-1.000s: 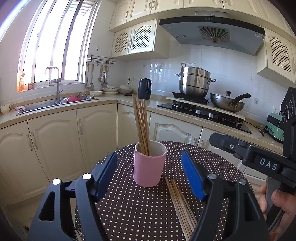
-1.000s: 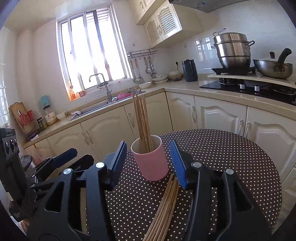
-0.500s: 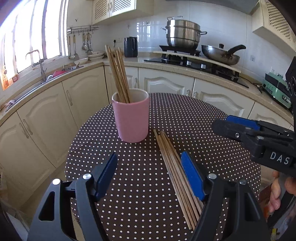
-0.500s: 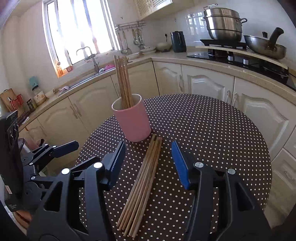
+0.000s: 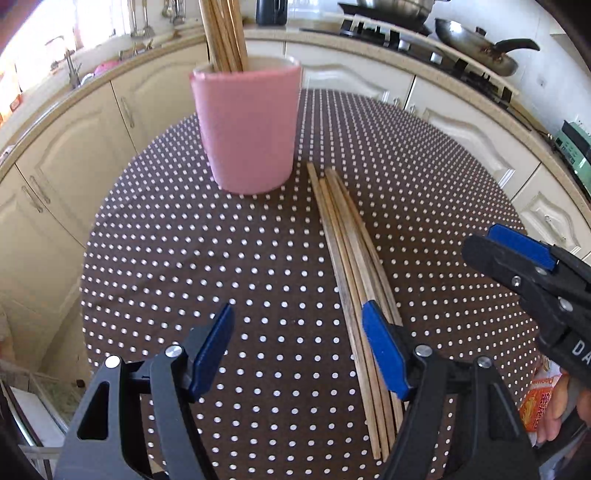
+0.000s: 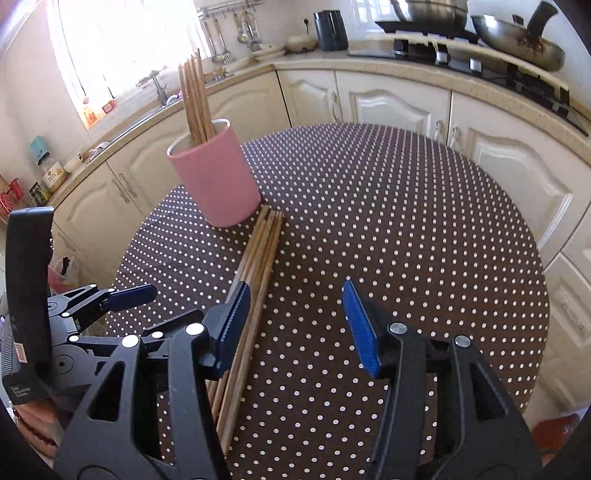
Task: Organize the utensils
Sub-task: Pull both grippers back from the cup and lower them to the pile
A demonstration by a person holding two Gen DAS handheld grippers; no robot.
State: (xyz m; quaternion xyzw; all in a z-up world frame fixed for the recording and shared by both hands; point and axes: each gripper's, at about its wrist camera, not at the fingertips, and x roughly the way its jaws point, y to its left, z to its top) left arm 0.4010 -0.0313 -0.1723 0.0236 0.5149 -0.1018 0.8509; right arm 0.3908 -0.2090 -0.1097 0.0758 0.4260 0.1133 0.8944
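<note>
A pink cup [image 5: 246,129] [image 6: 216,173] stands on the round dotted table [image 5: 184,258] [image 6: 388,221] with several wooden chopsticks upright in it [image 6: 195,99]. A bundle of loose chopsticks [image 5: 354,266] [image 6: 255,266] lies flat on the cloth beside the cup. My left gripper [image 5: 297,332] is open above the table, its right pad over the bundle's near end. My right gripper [image 6: 295,314] is open too, its left pad over the bundle. Neither holds anything. The right gripper [image 5: 517,258] shows at the right edge of the left wrist view, the left gripper [image 6: 125,295] at the left of the right wrist view.
Cream kitchen cabinets [image 6: 388,107] and a counter curve around the table's far side. A stove with a pan [image 5: 476,40] and pots sits on the counter, a dark kettle [image 6: 330,29] and a sink under the window farther left. A person's hand [image 5: 565,417] holds the right gripper.
Both grippers have tilted down and sunk toward the table. The cup has slid up in both views, and the flat bundle now lies under the pads.
</note>
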